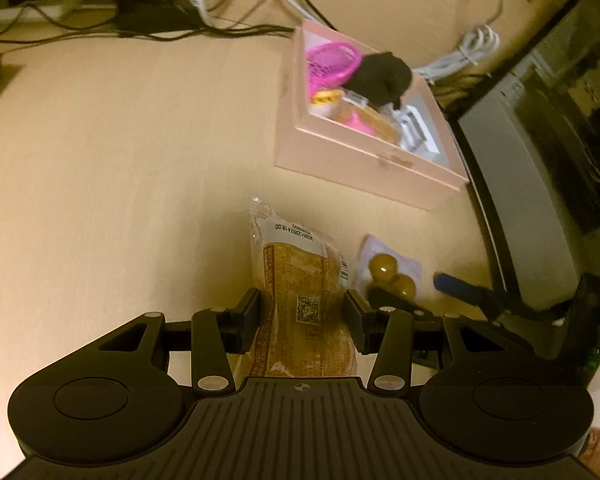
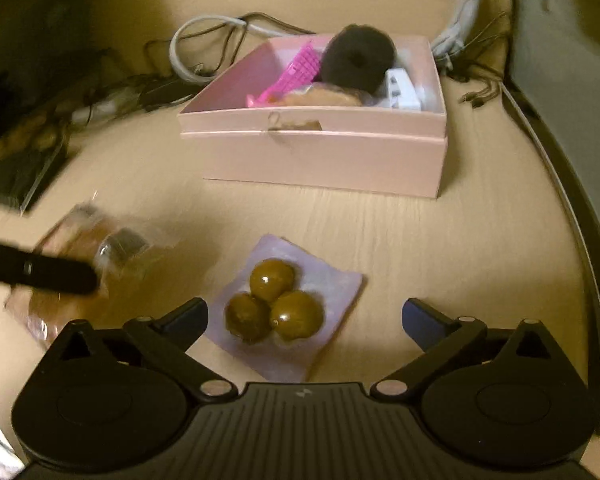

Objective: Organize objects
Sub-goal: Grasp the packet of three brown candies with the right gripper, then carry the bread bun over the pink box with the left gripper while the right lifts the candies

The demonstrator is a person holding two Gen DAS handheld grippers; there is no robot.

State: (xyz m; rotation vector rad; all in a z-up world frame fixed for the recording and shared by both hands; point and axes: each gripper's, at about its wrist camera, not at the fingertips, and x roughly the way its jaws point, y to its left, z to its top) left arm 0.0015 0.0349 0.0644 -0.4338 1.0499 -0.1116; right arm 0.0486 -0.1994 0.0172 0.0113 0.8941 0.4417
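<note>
Spreading across both views, the pale wooden tabletop (image 1: 120, 160) carries everything, with a dark monitor (image 1: 540, 160) standing along its right edge and a tangle of black and white cables (image 1: 220, 12) at the far side. The pink box (image 2: 320, 156) sits open toward the back of the tabletop, holding a black ring-shaped hair bun (image 2: 358, 58), a bright pink mesh basket (image 1: 332, 60), a wrapped bun and some white items. Nearer the cameras, the left hand-held gripper (image 1: 300, 316) clamps a clear-wrapped bread packet (image 1: 296, 280) between its two pads, the packet's printed label and square code facing up and its far end pointing toward the pink box; whether it is lifted off the tabletop cannot be told. Just to the right of that packet lies a small pale sachet with three olive-green balls (image 2: 274, 300), flat on the tabletop and well short of the box. The right hand-held gripper (image 2: 304, 320) stands with its jaws spread wide on either side of this sachet, the blue-tinted pads clear of it and nothing pressed between them. In the right wrist view the bread packet appears blurred at the left, with one black finger (image 2: 56, 274) of the left hand-held gripper crossing it.
</note>
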